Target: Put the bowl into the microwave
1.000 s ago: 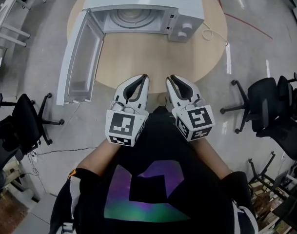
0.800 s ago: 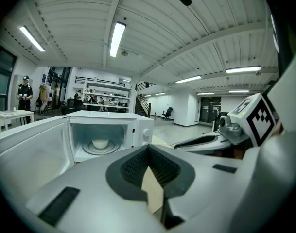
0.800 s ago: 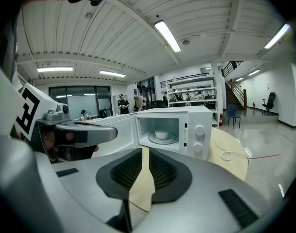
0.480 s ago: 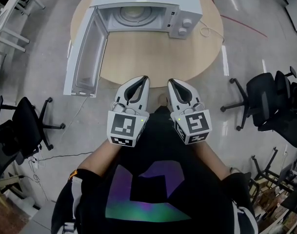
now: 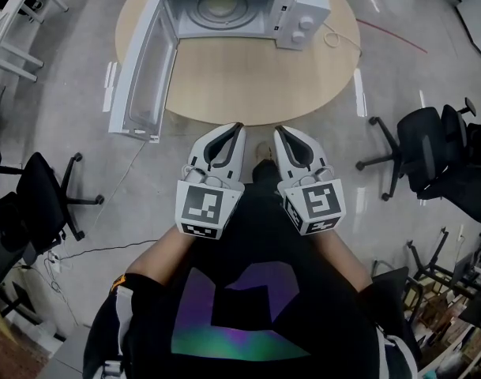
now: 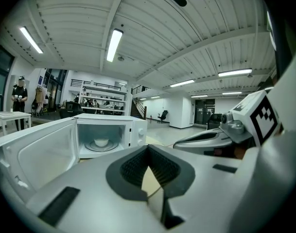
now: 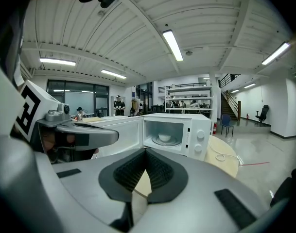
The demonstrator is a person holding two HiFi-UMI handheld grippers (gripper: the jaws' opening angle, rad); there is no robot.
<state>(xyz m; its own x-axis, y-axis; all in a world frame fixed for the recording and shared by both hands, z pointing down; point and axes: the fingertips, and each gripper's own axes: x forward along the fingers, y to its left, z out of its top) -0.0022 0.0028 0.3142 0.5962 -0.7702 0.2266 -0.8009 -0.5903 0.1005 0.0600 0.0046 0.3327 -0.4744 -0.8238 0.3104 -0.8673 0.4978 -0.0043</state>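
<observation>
Left gripper: my left gripper (image 5: 236, 125) has its jaws closed tip to tip with nothing between them, and I hold it low in front of my chest
Right gripper: my right gripper (image 5: 277, 129) is the same, jaws together and empty, just beside the left one
Bowl: the bowl (image 7: 164, 138) sits inside the microwave (image 5: 302, 24), in the middle of the chamber, well apart from both grippers
Door: the door (image 5: 141, 77) stands wide open, swung out to my left
Progress: I judge the placing done, since the bowl is already inside and I hold nothing; shutting the door may be left, though the task does not ask for it
Edges: the near rim of the round surface (image 5: 256, 81) lies between me and the microwave; the door's far end overhangs that rim on my left, and a cable (image 5: 340, 44) loops beside the microwave's right side
Room: bare wood in front of the opening leaves a free path straight ahead; a chair (image 5: 430, 152) stands on the floor to my right and another (image 5: 35, 200) to my left, both clear of my arms
</observation>
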